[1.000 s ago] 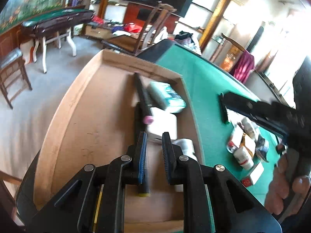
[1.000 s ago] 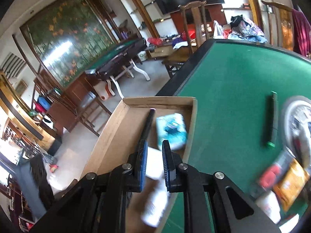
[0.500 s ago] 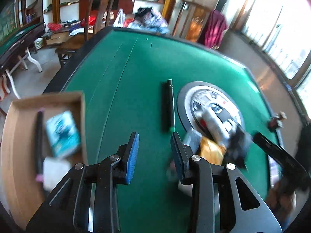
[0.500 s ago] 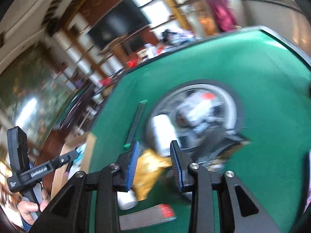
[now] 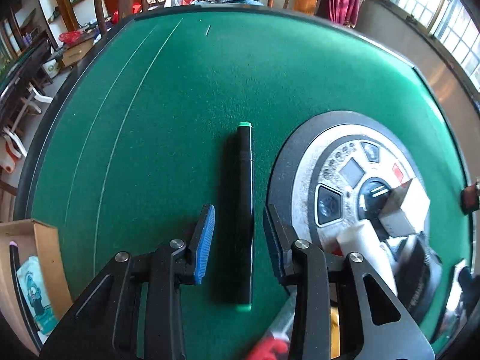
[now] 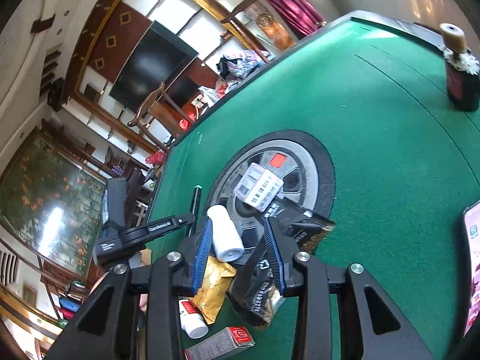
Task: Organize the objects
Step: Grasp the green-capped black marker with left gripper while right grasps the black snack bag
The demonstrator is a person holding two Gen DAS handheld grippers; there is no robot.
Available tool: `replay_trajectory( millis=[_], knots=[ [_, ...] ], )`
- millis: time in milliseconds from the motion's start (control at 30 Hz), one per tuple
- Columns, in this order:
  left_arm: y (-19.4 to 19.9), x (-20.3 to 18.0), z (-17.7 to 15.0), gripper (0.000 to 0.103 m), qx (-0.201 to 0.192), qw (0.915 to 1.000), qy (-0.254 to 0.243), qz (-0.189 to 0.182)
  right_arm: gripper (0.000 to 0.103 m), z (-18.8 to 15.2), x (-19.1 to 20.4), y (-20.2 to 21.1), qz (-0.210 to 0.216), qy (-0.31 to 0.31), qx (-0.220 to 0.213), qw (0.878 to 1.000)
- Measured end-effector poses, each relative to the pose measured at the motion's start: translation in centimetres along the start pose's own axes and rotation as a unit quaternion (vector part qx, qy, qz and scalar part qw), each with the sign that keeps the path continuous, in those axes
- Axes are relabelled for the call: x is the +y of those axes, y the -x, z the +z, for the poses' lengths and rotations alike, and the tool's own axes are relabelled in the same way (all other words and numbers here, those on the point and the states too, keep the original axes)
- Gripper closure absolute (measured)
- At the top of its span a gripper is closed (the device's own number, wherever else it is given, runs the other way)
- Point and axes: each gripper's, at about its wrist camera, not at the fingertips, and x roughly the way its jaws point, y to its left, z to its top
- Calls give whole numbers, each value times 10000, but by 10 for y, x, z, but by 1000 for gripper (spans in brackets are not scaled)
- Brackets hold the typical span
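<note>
A black marker with green ends (image 5: 244,210) lies on the green felt table (image 5: 180,105). My left gripper (image 5: 238,240) is open, its jaws on either side of the marker, not closed on it. My right gripper (image 6: 237,240) is open over a pile by the round metal centre plate (image 6: 312,165): a white roll (image 6: 225,234), a gold packet (image 6: 213,291), a black packet (image 6: 264,294) and a white barcode box (image 6: 259,186). The marker (image 6: 194,207) and the left gripper body (image 6: 141,234) also show in the right wrist view.
A cardboard box (image 5: 45,255) with a tissue pack (image 5: 33,294) sits at the table's left edge. A red-and-grey carton (image 6: 222,345), a white bottle (image 6: 192,319), a phone (image 6: 471,270) and a dark bottle (image 6: 459,69) are on the felt.
Both grippers swung from the cardboard box to the table centre and opened. The left one came down around the marker; the right one came over the pile.
</note>
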Motion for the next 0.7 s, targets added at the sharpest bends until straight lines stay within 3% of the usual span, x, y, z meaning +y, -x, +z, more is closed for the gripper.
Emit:
replay_trajectory(
  millis=[100, 200, 333, 467, 600, 700],
  knots=[
    [0, 1, -6, 89, -106, 9998, 4, 164, 50, 2, -4, -2, -415, -144, 78, 9990],
    [6, 8, -24, 89, -205, 9997, 86, 116, 46, 3, -9, -4, -888, -282, 282, 9952],
    [21, 17, -62, 89, -370, 9990, 97, 211, 43, -3, -11, -14, -944, -359, 684, 9925],
    [32, 24, -97, 89, -586, 9980, 99, 206, 43, -17, -3, -31, -1045, -60, 824, 9911],
    [34, 20, -97, 89, -737, 9969, 64, 252, 42, -23, 7, -47, -1268, 320, 734, 9887],
    [34, 21, -97, 88, -811, 9964, 33, 230, 41, -28, 19, -62, -1647, 947, 636, 9797]
  ],
)
